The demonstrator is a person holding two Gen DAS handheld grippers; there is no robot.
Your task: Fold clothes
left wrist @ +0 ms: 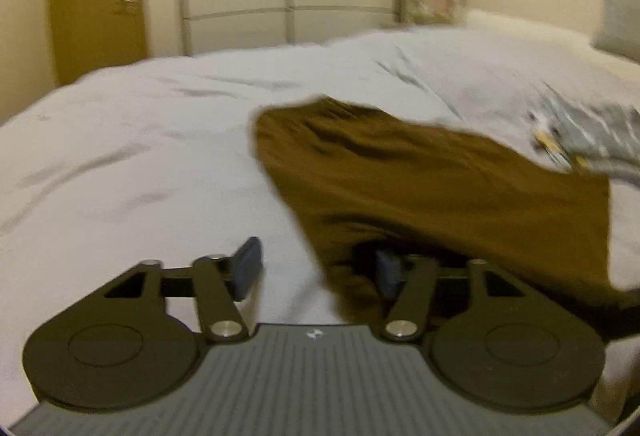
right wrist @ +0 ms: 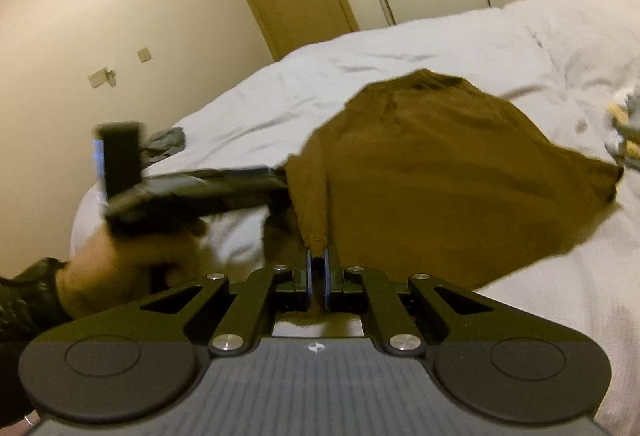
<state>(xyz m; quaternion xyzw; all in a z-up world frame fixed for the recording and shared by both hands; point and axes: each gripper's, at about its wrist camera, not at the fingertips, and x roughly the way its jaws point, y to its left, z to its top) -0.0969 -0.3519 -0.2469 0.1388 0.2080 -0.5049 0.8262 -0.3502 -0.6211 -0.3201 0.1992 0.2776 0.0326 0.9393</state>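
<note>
Dim warm indoor light; motion blur; fisheye-curved, vignetted edges.

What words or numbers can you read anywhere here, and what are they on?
There are no words or numbers to read.
The left gripper body carries only a tiny white logo mark, not letters.
The right gripper body carries the same kind of mark.
The brown garment and the white bed cover show no print.
</note>
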